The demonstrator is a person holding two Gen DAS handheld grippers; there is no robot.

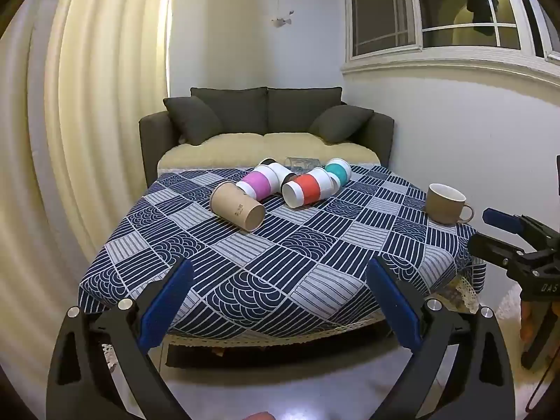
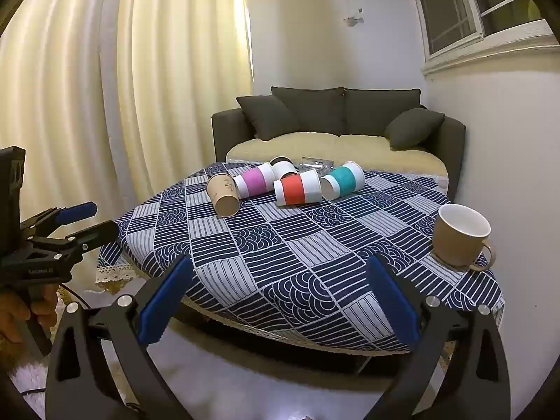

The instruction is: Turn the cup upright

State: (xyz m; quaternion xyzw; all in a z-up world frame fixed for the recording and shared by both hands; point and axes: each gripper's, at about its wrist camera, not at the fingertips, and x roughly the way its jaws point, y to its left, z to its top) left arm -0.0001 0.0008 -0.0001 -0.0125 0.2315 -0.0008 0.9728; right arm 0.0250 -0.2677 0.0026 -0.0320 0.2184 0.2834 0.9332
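Observation:
Several paper cups lie on their sides at the far part of the table: a brown cup (image 1: pixel 238 208) (image 2: pixel 223 194), a pink-banded cup (image 1: pixel 257 183) (image 2: pixel 253 180), a red-banded cup (image 1: pixel 306 190) (image 2: pixel 297 189) and a teal-banded cup (image 1: pixel 338 171) (image 2: pixel 342 180). A tan mug (image 1: pixel 446 203) (image 2: pixel 460 239) stands upright at the right edge. My left gripper (image 1: pixel 280 301) is open and empty, before the table's near edge. My right gripper (image 2: pixel 280 301) is open and empty, also short of the table. Each gripper shows in the other's view, the right one (image 1: pixel 504 231) and the left one (image 2: pixel 84 220).
The table carries a blue and white patterned cloth (image 1: pixel 280 255) (image 2: pixel 297 262). A clear glass object (image 1: pixel 302 162) lies behind the cups. A dark sofa (image 1: pixel 266 122) stands behind the table, curtains at the left, a wall and window at the right.

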